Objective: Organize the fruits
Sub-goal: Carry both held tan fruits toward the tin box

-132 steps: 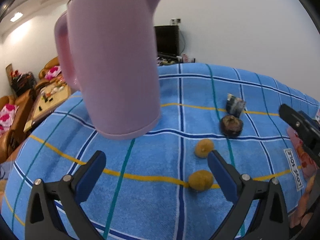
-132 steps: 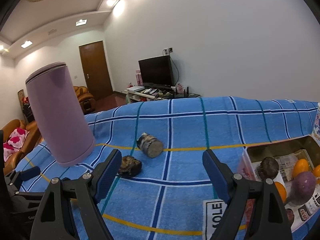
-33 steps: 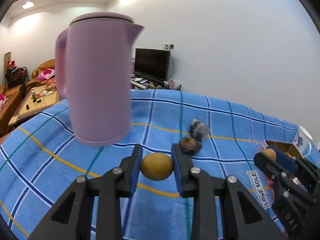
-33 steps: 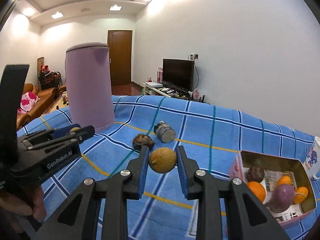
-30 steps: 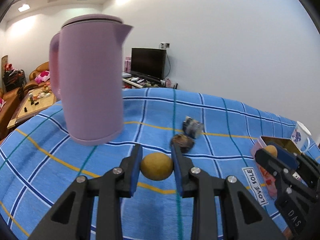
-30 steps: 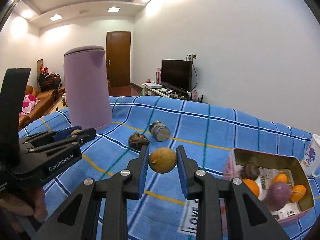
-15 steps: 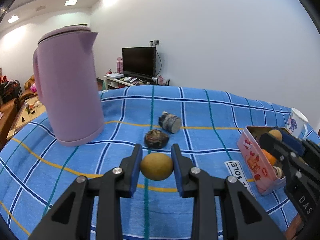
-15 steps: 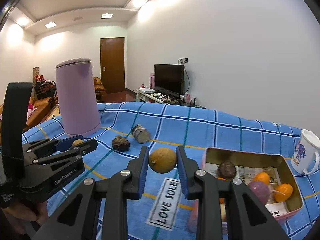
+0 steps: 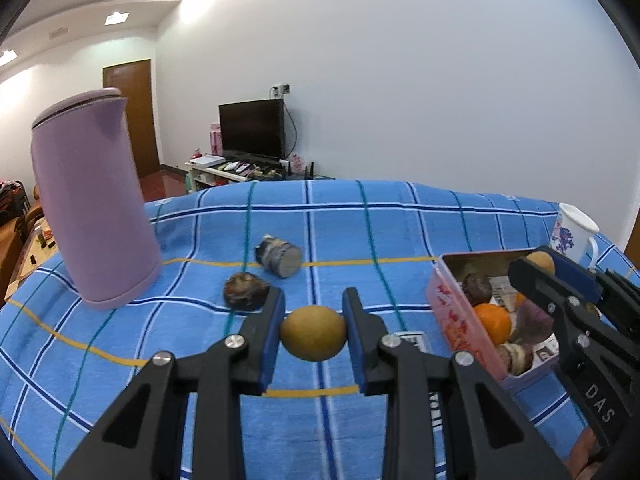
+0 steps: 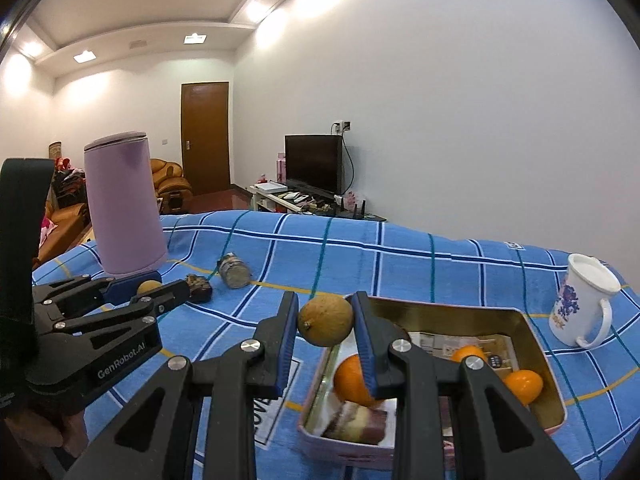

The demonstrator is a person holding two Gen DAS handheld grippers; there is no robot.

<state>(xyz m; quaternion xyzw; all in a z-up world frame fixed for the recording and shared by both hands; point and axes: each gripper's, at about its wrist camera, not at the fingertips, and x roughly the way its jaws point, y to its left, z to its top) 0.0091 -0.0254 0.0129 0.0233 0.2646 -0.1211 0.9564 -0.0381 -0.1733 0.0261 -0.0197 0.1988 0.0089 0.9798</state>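
Nearest the lens, the left hand-held gripper [image 9: 313,334] was clamped on a yellow-brown fruit [image 9: 313,338], its blue pads pressed to both sides, and the right hand-held gripper [image 10: 326,322] pinched a second brown fruit [image 10: 325,319] the same way. Both grips matched those of a second before; what had changed was where they were. A few seconds earlier both hand-held grippers had stood wide open and empty with the fruits lying on the blue checked cloth [image 9: 360,224]. In the last second both had swung across toward the pink tin [image 10: 558,394], so the right one's fruit hung at the tin's near-left corner, above an orange [image 10: 350,380], while the left one's fruit was short of the tin, over the cloth. That suggested delivery was close, the right side first. Beyond lay a dark fruit [image 9: 245,291] and a small jar on its side [image 9: 279,256], uncollected, then the lilac kettle [image 9: 90,204] and the white mug [image 10: 582,298].
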